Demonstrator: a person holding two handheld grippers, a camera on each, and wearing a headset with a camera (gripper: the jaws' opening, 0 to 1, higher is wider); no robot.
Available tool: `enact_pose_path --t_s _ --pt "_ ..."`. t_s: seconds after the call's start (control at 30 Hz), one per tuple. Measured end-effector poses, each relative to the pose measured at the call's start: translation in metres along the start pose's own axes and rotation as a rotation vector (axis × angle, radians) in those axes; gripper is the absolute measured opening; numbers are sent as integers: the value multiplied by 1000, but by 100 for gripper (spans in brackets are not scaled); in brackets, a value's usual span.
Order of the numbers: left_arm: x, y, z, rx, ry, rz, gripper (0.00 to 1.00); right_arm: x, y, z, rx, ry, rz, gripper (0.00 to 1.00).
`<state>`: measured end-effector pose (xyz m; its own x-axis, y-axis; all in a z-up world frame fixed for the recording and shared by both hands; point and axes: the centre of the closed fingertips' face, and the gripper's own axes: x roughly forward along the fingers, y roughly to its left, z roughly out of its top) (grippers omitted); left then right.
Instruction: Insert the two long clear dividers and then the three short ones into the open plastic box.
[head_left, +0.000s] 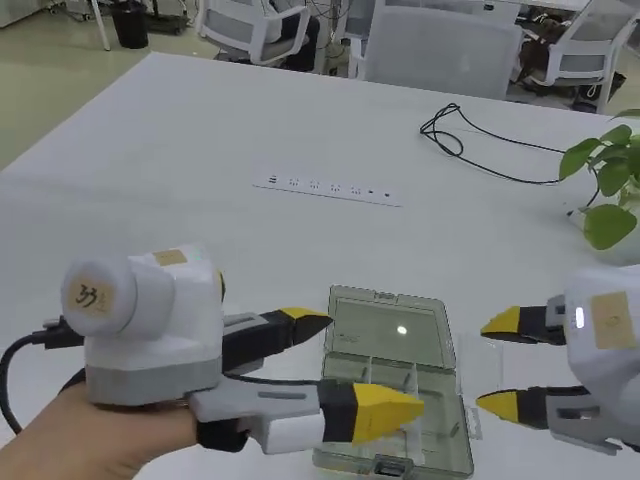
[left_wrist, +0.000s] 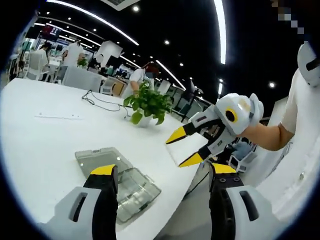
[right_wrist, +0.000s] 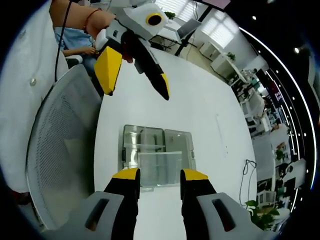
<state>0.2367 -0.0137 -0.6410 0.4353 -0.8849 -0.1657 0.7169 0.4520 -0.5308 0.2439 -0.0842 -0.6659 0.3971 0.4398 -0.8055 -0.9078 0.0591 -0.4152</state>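
The open plastic box (head_left: 388, 325) lay flat on the white table (head_left: 250, 130) between the two grippers, lid folded back on the far side, with a few partition lines faintly visible in its base. In the right gripper view, a clear divider (right_wrist: 160, 167) seemed to span the gap between the right gripper (head_left: 490, 363) jaws just above the box. Whether they actually pinched it could not be told. The left gripper (head_left: 355, 365) hovered at the box's near-left edge, jaws wide apart and holding nothing. To seat the piece well, it probably needed to be squared with the slots in the walls and lowered straight. The left gripper could steady the light box against sliding.
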Motion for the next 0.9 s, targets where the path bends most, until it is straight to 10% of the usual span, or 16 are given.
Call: enact_pose_path --t_s 0.37,0.9 --pt "16 -20 -9 -104 43 -69 48 -12 11 36 -60 -24 -29 32" --pt "29 -35 -12 -212 44 -129 12 -20 20 46 -80 -29 -36 32"
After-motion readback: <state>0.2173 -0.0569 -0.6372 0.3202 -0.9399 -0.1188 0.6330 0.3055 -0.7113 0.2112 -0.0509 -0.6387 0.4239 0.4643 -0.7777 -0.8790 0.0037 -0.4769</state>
